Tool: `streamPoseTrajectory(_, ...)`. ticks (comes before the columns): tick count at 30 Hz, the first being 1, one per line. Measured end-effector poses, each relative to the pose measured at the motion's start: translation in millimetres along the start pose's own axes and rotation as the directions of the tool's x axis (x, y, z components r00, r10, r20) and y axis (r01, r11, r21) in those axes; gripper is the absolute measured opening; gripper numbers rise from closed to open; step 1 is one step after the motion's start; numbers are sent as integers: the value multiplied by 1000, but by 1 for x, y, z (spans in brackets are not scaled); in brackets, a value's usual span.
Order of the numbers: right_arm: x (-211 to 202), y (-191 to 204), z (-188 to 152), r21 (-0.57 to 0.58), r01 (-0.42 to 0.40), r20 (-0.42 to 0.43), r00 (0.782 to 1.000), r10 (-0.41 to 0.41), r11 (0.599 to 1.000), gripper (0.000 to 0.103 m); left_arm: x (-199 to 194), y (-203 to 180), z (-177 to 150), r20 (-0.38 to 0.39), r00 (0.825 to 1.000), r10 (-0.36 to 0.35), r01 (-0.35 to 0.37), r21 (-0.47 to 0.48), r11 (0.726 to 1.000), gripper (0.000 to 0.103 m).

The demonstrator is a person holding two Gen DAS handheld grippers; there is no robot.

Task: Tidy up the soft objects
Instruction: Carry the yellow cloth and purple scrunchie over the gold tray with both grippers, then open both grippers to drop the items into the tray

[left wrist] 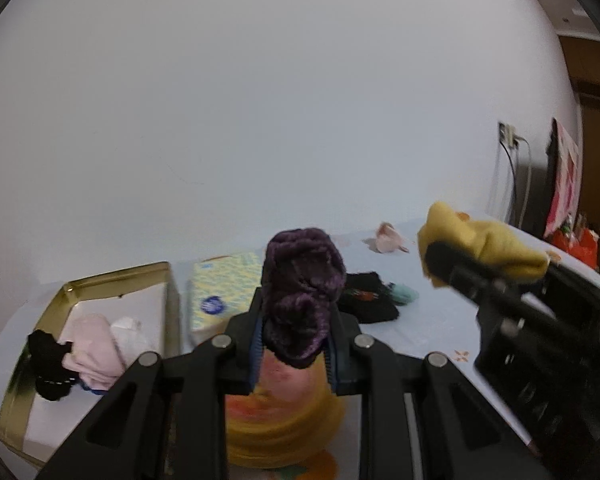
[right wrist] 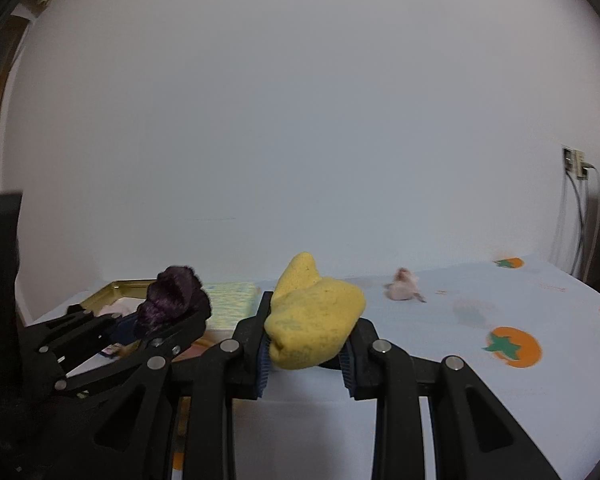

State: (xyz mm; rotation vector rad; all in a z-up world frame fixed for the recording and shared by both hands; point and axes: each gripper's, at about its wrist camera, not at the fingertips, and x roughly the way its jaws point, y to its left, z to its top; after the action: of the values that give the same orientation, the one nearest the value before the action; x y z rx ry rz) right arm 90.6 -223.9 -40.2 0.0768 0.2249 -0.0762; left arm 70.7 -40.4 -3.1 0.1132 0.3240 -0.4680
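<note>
Now my left tool (left wrist: 294,344) is clamped on the purple sock (left wrist: 302,292) at frame centre and my right tool (right wrist: 306,354) on the yellow sock (right wrist: 314,326), both lifted clear of the desk (right wrist: 500,400), probably bound for the gold tin (left wrist: 32,400) at lower left.

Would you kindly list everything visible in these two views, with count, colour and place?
fuzzy sock: one, purple, in left gripper
sock: one, yellow, in right gripper
tin box: one, gold, table's left
bundles in box: three, black, pink, white
tissue pack: one, yellow-patterned, beside box
dark bundle: one, black, mid-table
small bundle: one, teal, beside the black
far bundle: one, pink, near wall
tablecloth: one, white with orange fruit
left gripper: black
right gripper: black
</note>
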Motion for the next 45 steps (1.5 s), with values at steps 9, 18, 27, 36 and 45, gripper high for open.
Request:
streamPoseTrajectory(9, 27, 48, 14, 49, -108, -20, 994, 109, 993, 31, -14, 70, 10, 35, 993, 115, -111, -100, 989, 23)
streamPoseTrajectory(18, 61, 98, 37, 62, -174, -9, 985, 175, 983, 31, 0, 129, 29, -39, 971, 236, -239, -124, 963, 23)
streamPoseTrajectory(27, 122, 115, 53, 69, -191, -112, 974, 198, 979, 31, 33, 167, 37, -190, 935, 298, -327, -140, 935, 23)
streamPoseTrajectory(36, 188, 130, 56, 62, -200, -316, 925, 209, 978, 31, 58, 197, 37, -306, 886, 349, -407, -151, 901, 23)
streamPoseTrajectory(45, 224, 139, 43, 55, -218, -435, 873, 220, 974, 31, 77, 214, 21, -401, 829, 390, -464, -103, 880, 23)
